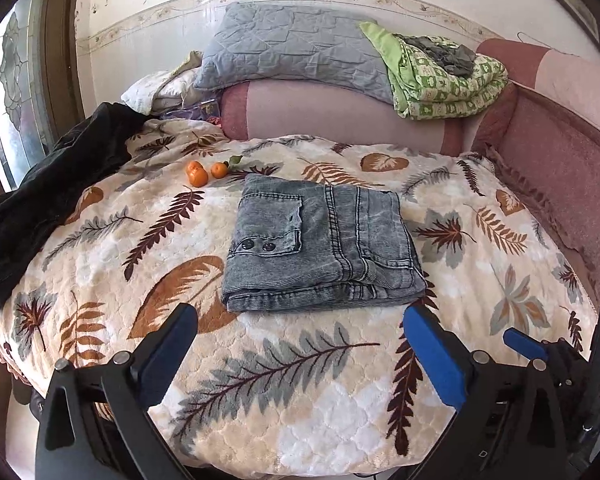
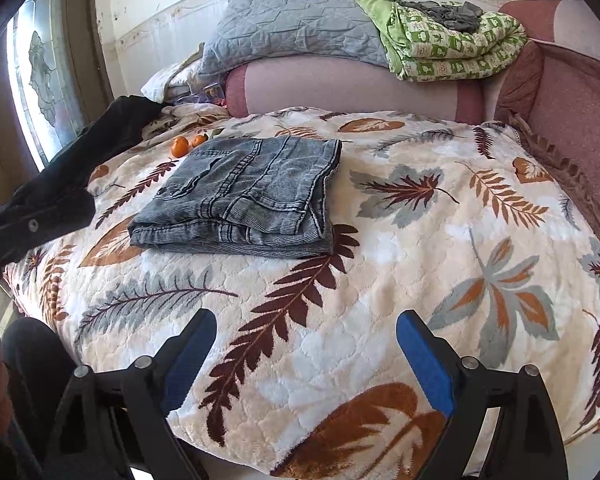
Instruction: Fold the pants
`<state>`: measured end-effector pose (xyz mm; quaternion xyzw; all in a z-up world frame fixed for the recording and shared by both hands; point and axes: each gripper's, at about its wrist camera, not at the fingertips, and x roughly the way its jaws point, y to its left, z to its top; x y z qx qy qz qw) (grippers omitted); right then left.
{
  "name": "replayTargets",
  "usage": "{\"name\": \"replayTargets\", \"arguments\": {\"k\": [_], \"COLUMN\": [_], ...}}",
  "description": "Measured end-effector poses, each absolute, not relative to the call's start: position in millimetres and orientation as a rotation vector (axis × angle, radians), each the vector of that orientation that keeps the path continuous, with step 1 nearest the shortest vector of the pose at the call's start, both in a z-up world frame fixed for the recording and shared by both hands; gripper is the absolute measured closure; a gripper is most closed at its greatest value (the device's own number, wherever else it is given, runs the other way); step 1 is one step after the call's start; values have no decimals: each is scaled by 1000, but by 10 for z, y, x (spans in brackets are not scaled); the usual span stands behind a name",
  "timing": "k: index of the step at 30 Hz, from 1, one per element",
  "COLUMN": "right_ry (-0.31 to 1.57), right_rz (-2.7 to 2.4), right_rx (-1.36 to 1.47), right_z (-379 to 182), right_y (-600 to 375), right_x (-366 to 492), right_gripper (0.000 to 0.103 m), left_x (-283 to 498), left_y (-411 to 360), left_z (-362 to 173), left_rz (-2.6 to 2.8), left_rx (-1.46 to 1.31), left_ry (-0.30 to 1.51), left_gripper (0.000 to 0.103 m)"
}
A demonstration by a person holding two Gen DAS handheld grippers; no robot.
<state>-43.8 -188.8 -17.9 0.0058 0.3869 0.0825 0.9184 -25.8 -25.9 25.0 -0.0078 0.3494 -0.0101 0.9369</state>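
The grey denim pants (image 1: 320, 244) lie folded into a compact square on the leaf-patterned blanket (image 1: 300, 380). They also show in the right wrist view (image 2: 244, 196), to the upper left. My left gripper (image 1: 300, 316) is open and empty, just short of the pants' near edge. My right gripper (image 2: 306, 320) is open and empty over bare blanket (image 2: 380, 280), nearer than the pants and to their right. One blue fingertip of the right gripper shows at the left wrist view's right edge (image 1: 520, 342).
Three small oranges (image 1: 202, 174) lie beyond the pants on the left. A black garment (image 1: 52, 200) drapes over the bed's left edge. A grey quilt (image 1: 292, 52) and a green blanket (image 1: 444, 76) rest on the pink bolster (image 1: 320, 112) at the back.
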Motion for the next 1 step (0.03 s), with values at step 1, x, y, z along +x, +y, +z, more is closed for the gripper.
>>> {"name": "replayTargets", "arguments": {"k": [1], "right_ry": [798], "right_rz": [171], "right_rx": [11], "right_z": [-185], "right_y": [-1882], "right_x": [-433], "right_gripper": [10], "left_x": [-243], "left_y": [-252], "left_z": [242], "left_rz": [-27], "left_rx": [-15], "left_ry": [717], "left_gripper": [1]}}
